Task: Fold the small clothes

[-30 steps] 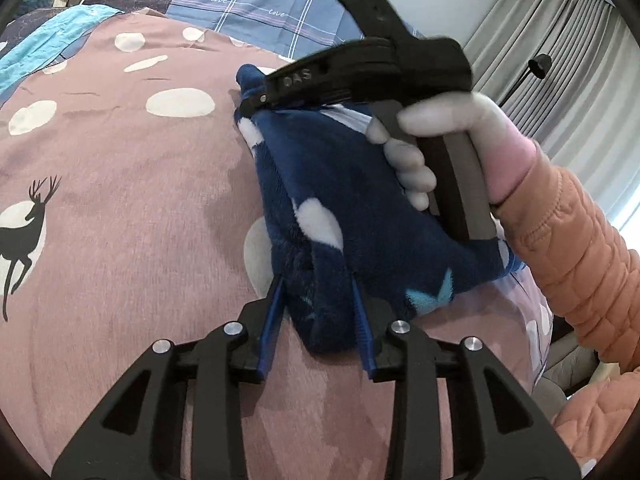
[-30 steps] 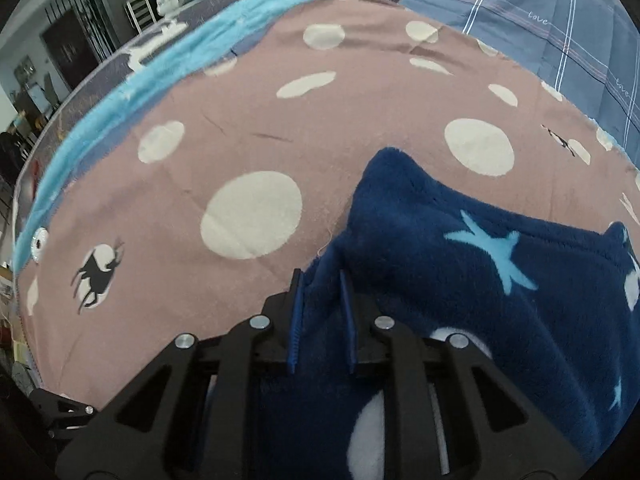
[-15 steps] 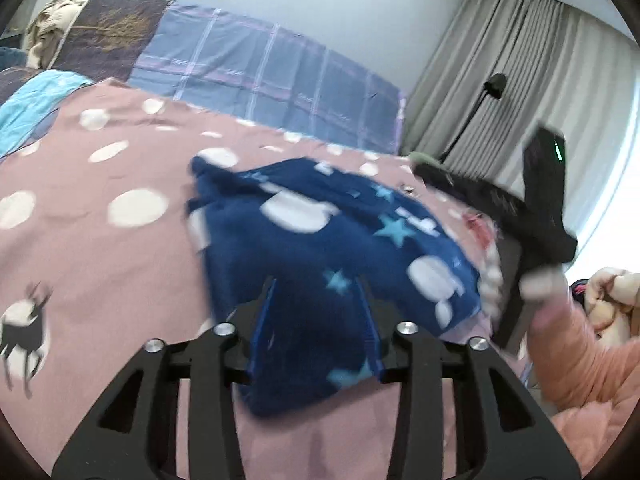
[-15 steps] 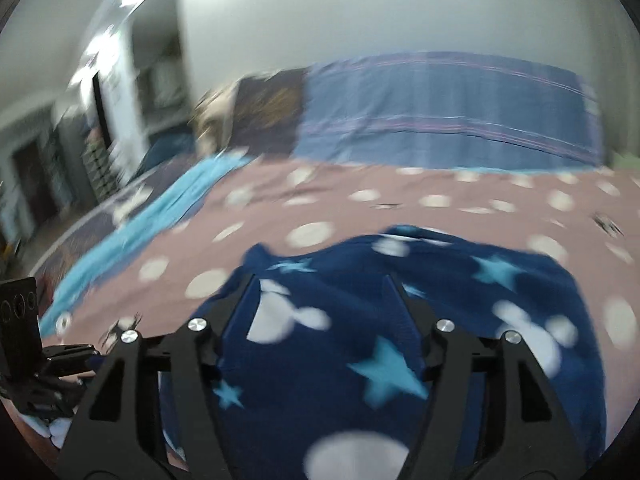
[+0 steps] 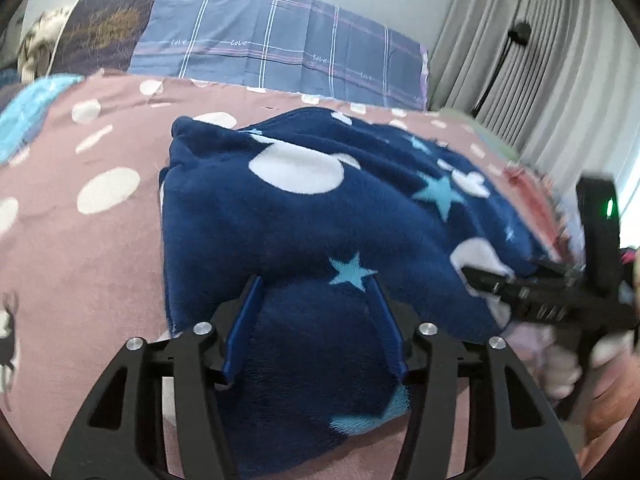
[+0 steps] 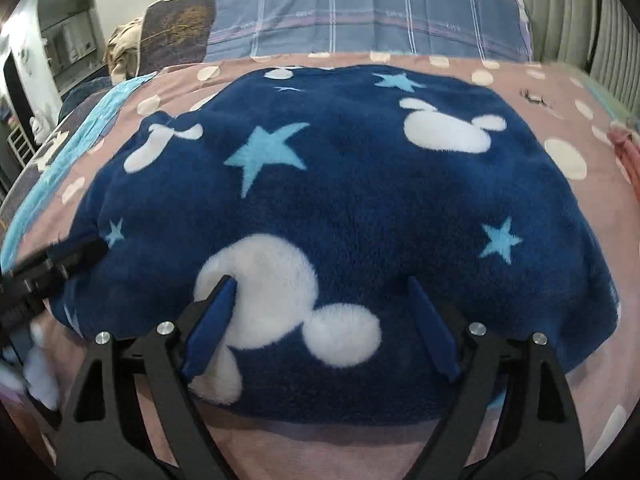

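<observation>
Right now, low in the left wrist view, the left gripper [image 5: 316, 320] has its two blue fingers [image 5: 242, 320] spread apart, with the soft blue cloth [image 5: 304, 216] lying loose between them, not pinched. Low in the right wrist view, the right gripper [image 6: 320, 324] has its two blue fingers [image 6: 210, 320] wide apart too, sitting on the near edge of the cloth. I think both are open because the fold has been laid down and the cloth can rest by itself. It fills the middle of both views, lying flat and doubled over on the pink spotted blanket [image 5: 80, 240]; its near edge looks thick, like two layers. I count one small cloth, two grippers and four blue fingers. At the right edge of the left wrist view the right gripper shows as a dark, blurry shape touching the cloth's side. Farther back, in the upper part of the frame, one blue checked pillow [image 5: 280, 44] lies across the bed. In the upper right hang grey curtains [image 5: 560, 60]. One dark brown pillow [image 5: 104, 28] sits in the upper left.
</observation>
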Demonstrator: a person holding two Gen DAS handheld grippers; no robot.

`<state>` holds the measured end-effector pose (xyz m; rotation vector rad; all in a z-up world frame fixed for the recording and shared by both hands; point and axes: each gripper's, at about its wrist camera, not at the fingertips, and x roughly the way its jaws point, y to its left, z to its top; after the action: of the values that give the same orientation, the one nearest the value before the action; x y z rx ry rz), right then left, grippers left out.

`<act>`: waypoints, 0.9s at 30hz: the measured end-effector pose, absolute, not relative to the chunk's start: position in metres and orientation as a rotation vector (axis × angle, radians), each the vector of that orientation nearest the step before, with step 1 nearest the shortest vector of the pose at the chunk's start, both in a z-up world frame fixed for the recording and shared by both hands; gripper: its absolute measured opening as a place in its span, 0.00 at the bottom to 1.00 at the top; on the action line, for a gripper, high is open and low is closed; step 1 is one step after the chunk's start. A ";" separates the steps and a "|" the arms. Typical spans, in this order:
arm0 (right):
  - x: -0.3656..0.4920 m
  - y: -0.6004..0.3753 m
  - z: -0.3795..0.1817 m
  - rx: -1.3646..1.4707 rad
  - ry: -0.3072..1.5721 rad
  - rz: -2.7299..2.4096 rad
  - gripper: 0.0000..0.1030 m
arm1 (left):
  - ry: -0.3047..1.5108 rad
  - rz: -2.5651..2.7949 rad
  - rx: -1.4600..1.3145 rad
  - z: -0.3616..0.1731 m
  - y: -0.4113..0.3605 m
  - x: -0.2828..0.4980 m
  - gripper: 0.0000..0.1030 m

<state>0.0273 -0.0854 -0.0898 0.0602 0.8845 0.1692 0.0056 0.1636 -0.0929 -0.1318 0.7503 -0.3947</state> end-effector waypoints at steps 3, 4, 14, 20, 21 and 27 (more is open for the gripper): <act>0.029 -0.087 -0.090 0.056 0.887 0.195 0.85 | 0.750 -0.352 -0.052 -0.090 0.154 0.002 0.59; 0.028 -0.088 -0.091 0.054 0.882 0.195 0.85 | 0.747 -0.341 -0.040 -0.089 0.152 0.001 0.60; 0.020 -0.087 -0.068 0.035 0.827 0.200 0.64 | 0.746 -0.335 -0.045 -0.091 0.152 0.001 0.61; 0.031 -0.078 -0.029 -0.007 0.676 0.182 0.35 | 0.742 -0.340 -0.051 -0.092 0.150 0.001 0.61; 0.039 -0.079 -0.035 0.012 0.712 0.191 0.37 | 0.741 -0.342 -0.053 -0.092 0.151 0.001 0.61; 0.068 -0.086 -0.080 0.115 0.879 0.208 0.38 | 0.739 -0.359 -0.070 -0.092 0.152 0.001 0.64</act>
<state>0.0677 -0.0864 -0.0803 0.1154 0.8794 0.2083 0.0011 0.1519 -0.0925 -0.0699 0.7388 -0.3595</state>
